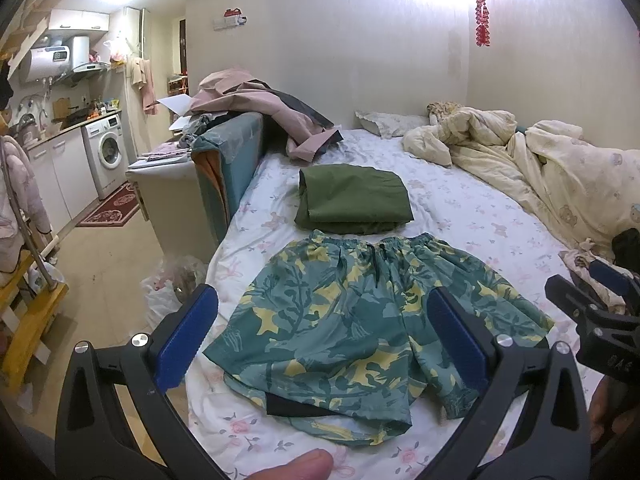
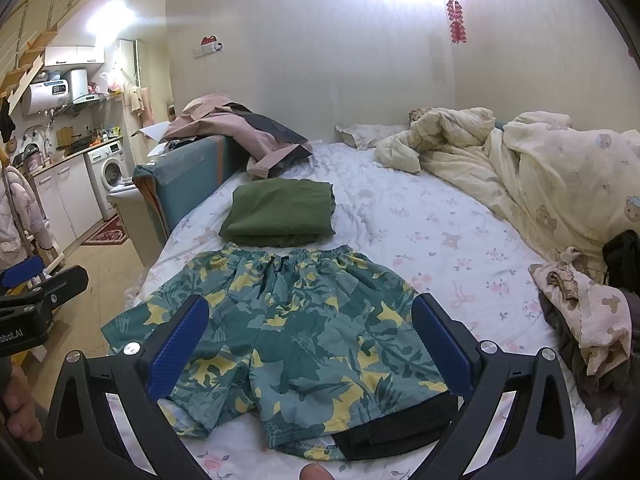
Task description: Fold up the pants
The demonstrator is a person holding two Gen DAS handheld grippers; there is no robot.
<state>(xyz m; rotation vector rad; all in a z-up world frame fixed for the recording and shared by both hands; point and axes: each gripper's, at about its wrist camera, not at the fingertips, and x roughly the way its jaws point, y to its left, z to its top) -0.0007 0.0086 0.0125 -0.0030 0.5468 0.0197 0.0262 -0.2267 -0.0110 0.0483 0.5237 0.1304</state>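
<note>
Shorts (image 1: 360,328) lie flat on the bed (image 1: 472,216), waistband away, between and beyond both sets of fingers. Left gripper (image 1: 322,340) and right gripper (image 2: 308,344): spread, holding nothing. Judgement: pinch 1 outer leg hem and waistband corner, fold across evenly. Only the right view shows the clothes pile (image 2: 584,328) clearly.

Open floral bedsheet (image 2: 424,216) runs clear through the middle right of the right wrist frame, a wide lane between the teal-and-yellow patterned shorts (image 2: 288,336) and the rumpled cream quilt (image 2: 552,184) banked along the right edge. Just above the shorts' waistband, the folded olive-green garment (image 2: 280,212) blocks the way straight ahead, nearly touching it. Lower right, a heap of pink and grey clothes (image 2: 588,320) crowds the bed's corner. Upper left, a teal upholstered sofa back (image 1: 228,148) draped with a pink jacket (image 1: 272,108) walls off that side. Bare sheet shows below the hems, at bottom centre.
</note>
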